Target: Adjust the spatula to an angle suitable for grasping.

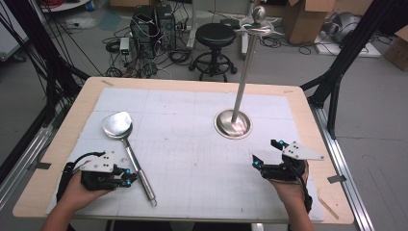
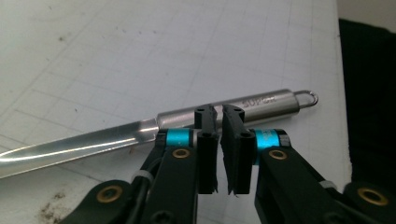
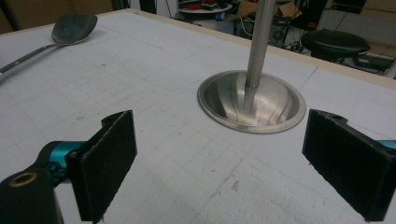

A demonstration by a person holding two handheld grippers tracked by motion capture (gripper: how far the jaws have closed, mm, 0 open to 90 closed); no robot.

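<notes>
— Left gripper [image 1: 129,181] [image 2: 219,116]: jaws together, just a thin slit between the pads, nothing in it. Low at the near left of the table [image 1: 62,140], hand under it.

— Holding the spatula [image 1: 129,147] [image 2: 261,105]?

— No. In the left gripper view the steel handle runs crosswise just past the fingertips. Tips are right at it, but I cannot tell if they touch. Hanging loop at the handle's end points to the near edge.

— Right gripper [image 1: 264,153] [image 3: 226,161]?

— Jaws wide apart, empty, over the white mat [image 1: 192,163] at near right. It aims at the stand.

— Where does the spatula lie?

— Flat on the mat, left side. Handle end near the left gripper, blade farther up and left, well apart from the right gripper.

— Farther back?

— Metal stand [image 1: 233,124] [image 3: 252,103]: round dished base on the mat right of centre, upright pole, ball and hooks on top. Beyond the table, a black stool [image 1: 215,34], cables, boxes on the floor.
</notes>
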